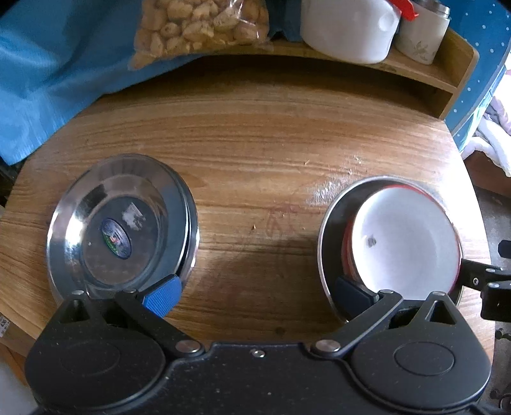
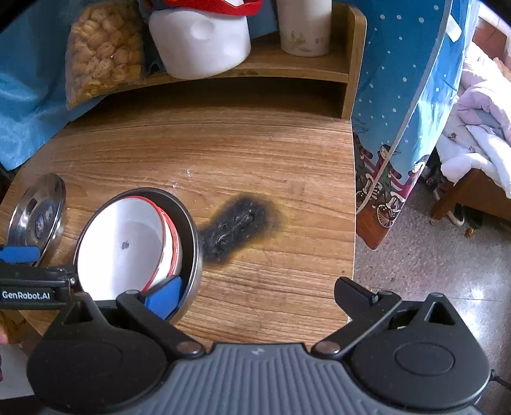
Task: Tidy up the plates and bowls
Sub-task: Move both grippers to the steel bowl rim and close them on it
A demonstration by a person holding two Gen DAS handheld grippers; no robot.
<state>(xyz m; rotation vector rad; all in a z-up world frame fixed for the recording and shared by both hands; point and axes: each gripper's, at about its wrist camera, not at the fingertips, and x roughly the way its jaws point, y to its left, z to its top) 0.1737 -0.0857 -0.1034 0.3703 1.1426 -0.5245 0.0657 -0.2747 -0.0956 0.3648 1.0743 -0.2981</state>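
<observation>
A stack of shiny steel plates (image 1: 121, 223) with a round sticker lies on the left of the wooden table (image 1: 255, 143). To the right, a white bowl with a red rim (image 1: 405, 236) is nested in a steel bowl (image 1: 329, 223). My left gripper (image 1: 255, 293) is open and wide, one blue pad over the plates' near edge, the other at the steel bowl's near rim. In the right wrist view the white bowl (image 2: 127, 239) sits in the steel bowl (image 2: 191, 236), the plates (image 2: 38, 210) beyond. My right gripper (image 2: 258, 293) is open, its left pad beside the bowls' near edge.
A wooden shelf (image 1: 415, 67) at the back carries a white jug (image 1: 348, 28), a white canister (image 1: 421, 32) and a bag of snacks (image 1: 198, 28). Blue cloth (image 1: 48, 79) hangs at the left. A black burn mark (image 2: 236, 223) scars the table near its right edge (image 2: 353, 207).
</observation>
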